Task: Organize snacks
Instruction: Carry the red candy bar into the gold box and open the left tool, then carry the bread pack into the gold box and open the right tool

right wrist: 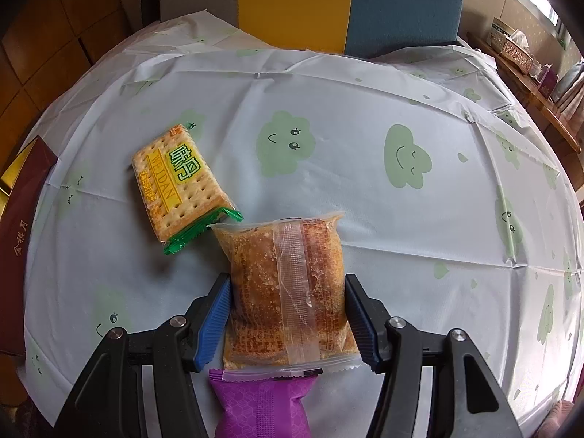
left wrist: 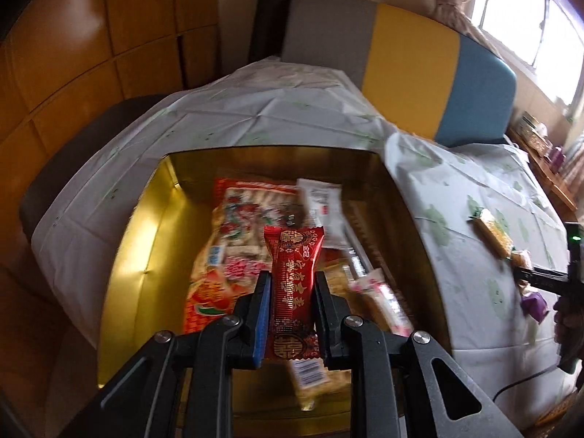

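Red snack bar [left wrist: 294, 294] clamped upright between the narrow jaws of the left hand-held gripper [left wrist: 293, 294], poised over a gold tin [left wrist: 146, 241] already holding several packets. Clear-wrapped brown pastry [right wrist: 288, 292] pinched at both sides by the half-spread right hand-held gripper [right wrist: 288, 310] on the cloud-print tabletop [right wrist: 365, 219]. Cracker pack [right wrist: 179, 186] just beside it, purple packet [right wrist: 261, 407] partly beneath.
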`<action>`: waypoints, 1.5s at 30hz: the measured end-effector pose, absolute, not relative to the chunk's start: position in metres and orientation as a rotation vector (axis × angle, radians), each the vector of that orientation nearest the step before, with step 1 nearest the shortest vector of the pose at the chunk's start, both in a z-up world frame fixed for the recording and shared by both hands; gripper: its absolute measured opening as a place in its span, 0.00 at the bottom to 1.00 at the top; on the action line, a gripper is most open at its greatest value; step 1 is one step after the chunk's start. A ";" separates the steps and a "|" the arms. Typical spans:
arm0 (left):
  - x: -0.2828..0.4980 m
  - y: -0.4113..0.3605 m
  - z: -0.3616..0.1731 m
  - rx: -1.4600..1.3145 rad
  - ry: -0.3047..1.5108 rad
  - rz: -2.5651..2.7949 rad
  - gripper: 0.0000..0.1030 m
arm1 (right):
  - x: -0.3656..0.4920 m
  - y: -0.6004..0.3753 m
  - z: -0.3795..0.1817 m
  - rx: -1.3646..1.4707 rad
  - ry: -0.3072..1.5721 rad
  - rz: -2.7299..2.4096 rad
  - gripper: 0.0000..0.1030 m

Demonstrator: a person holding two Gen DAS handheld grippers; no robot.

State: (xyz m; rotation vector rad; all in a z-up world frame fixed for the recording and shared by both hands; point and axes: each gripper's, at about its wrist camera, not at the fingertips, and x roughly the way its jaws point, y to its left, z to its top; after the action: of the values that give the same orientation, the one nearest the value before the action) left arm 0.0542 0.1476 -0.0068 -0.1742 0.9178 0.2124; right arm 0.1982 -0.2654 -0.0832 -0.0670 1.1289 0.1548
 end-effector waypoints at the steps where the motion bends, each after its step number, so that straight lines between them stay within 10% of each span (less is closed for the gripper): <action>1: 0.052 0.157 -0.012 -0.182 0.931 0.234 0.22 | 0.199 -0.266 -0.083 -0.068 1.129 0.155 0.59; 10: 0.031 0.190 -0.052 -0.263 1.020 0.330 0.36 | 0.198 -0.265 -0.084 -0.079 1.125 0.153 0.59; 45: 0.022 0.102 -0.026 -0.083 0.942 0.316 0.36 | 0.200 -0.262 -0.081 -0.071 1.137 0.125 0.59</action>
State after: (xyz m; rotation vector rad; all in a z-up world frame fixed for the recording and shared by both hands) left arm 0.0217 0.1022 -0.0262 -0.0833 0.9420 0.3157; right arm 0.1995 -0.2623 -0.0809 -0.0708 1.1371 0.1254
